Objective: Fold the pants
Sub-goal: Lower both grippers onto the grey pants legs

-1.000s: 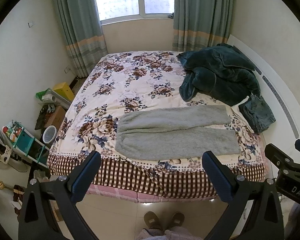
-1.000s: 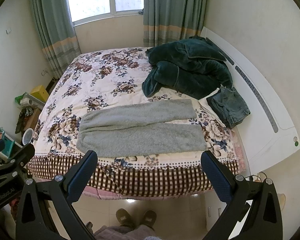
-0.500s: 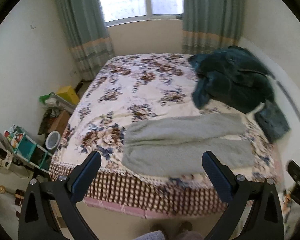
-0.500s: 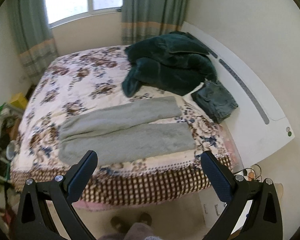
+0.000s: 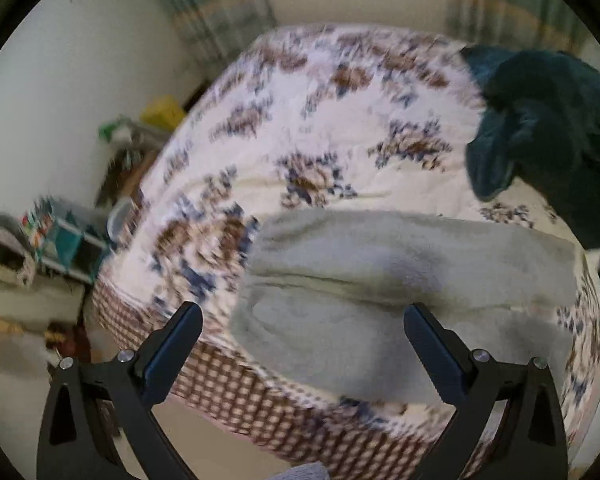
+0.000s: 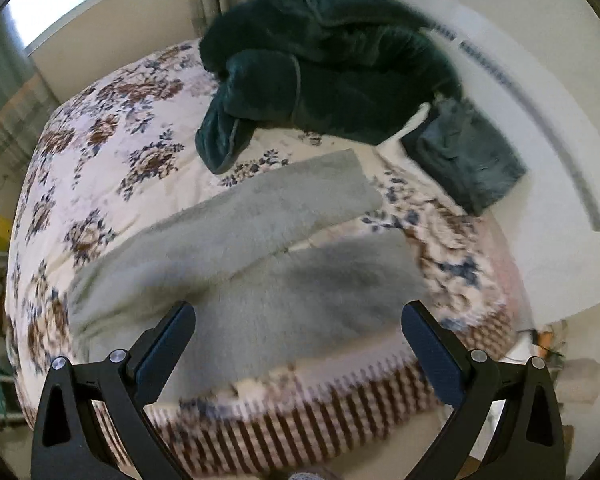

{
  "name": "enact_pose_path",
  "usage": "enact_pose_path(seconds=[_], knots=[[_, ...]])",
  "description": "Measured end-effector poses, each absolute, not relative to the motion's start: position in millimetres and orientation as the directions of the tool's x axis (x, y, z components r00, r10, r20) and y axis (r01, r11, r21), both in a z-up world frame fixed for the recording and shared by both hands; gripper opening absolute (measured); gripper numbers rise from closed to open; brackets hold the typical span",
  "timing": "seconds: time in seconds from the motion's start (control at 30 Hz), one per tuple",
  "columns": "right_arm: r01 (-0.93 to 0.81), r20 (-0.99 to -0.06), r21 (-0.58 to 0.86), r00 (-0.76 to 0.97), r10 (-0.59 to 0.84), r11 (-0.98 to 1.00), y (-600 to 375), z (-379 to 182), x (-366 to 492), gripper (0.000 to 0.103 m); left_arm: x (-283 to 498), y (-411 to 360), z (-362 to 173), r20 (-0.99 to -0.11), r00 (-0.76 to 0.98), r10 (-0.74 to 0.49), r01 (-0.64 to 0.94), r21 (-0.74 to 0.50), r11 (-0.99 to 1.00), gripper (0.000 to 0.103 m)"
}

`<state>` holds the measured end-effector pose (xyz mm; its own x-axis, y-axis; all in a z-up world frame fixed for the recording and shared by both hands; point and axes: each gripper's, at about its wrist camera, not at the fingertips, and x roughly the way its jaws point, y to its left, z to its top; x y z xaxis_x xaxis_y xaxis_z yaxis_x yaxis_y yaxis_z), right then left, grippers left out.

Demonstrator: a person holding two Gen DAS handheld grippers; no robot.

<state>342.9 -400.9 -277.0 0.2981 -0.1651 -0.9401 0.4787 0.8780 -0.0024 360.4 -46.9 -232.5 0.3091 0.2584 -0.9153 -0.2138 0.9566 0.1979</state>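
Note:
Grey fleece pants [image 5: 380, 280] lie flat near the front edge of a bed with a floral cover [image 5: 320, 120], waist to the left and both legs running right. They also show in the right wrist view [image 6: 260, 264]. My left gripper [image 5: 302, 344] is open and empty, above the waist end of the pants. My right gripper [image 6: 298, 340] is open and empty, above the near leg toward its cuff. Both views are motion-blurred.
A dark green blanket [image 6: 332, 68] is heaped at the back right of the bed, with folded jeans [image 6: 464, 160] beside the white headboard [image 6: 540, 140]. A small shelf and clutter [image 5: 60, 236] stand on the floor left of the bed.
Both grippers have moved forward and down toward the bed, so the pants fill much more of each view. Left has shifted toward the waist, right toward the leg ends. Both stay open.

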Motion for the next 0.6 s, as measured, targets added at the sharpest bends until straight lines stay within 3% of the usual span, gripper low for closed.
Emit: enact_pose_path(seconds=[0.43, 0.6], knots=[[0.672, -0.99, 0.022, 0.118, -0.078, 0.74, -521, -592, 584, 0.103, 568, -24, -511, -0.997, -0.041, 0.058, -0.486, 0.071, 0.871, 0.103], [0.757, -0.995, 0.051, 0.091, -0.028, 0.652, -546, -668, 617, 0.103, 613, -2, -579, -0.994, -0.111, -0.013, -0.596, 0.057, 0.801, 0.103]])
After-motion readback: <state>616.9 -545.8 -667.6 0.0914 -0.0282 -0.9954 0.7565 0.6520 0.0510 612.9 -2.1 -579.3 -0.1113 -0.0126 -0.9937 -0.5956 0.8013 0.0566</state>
